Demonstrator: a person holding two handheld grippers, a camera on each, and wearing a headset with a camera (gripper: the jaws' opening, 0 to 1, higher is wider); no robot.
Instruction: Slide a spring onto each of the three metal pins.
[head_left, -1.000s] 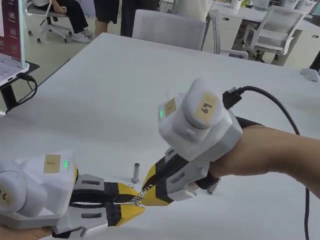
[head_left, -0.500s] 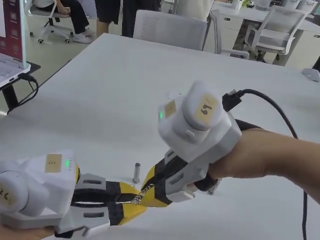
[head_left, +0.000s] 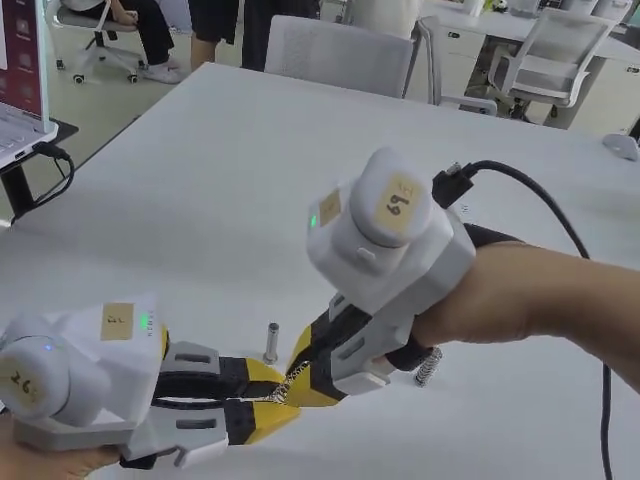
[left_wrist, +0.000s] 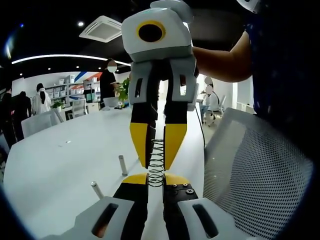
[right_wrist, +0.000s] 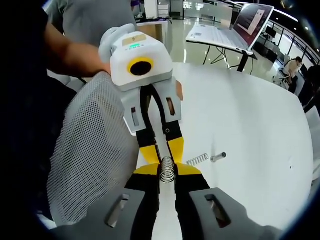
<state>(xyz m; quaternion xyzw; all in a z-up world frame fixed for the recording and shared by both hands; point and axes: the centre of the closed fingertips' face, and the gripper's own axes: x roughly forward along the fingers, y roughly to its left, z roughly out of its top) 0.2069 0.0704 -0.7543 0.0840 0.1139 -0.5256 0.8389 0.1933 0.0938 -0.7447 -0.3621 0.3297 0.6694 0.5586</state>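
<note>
Little has changed over the last second: the left gripper (head_left: 262, 402) and the right gripper (head_left: 305, 372) are still nose to nose at the near edge of the white table (head_left: 250, 180), with one spring (head_left: 287, 388) stretched between their yellow tips. The head view has shifted a little, but the spring has not. Both claws look pressed onto it. In the left gripper view the coil runs from that gripper's own jaws up into the right gripper's, and in the right gripper view it sits end-on between the tips. A bare pin (head_left: 271, 343) stands upright just beyond them. A second spring (head_left: 428, 364) lies on the table to the right. By the look of it this is a re-grip still in hand, with nothing threaded yet.
</note>
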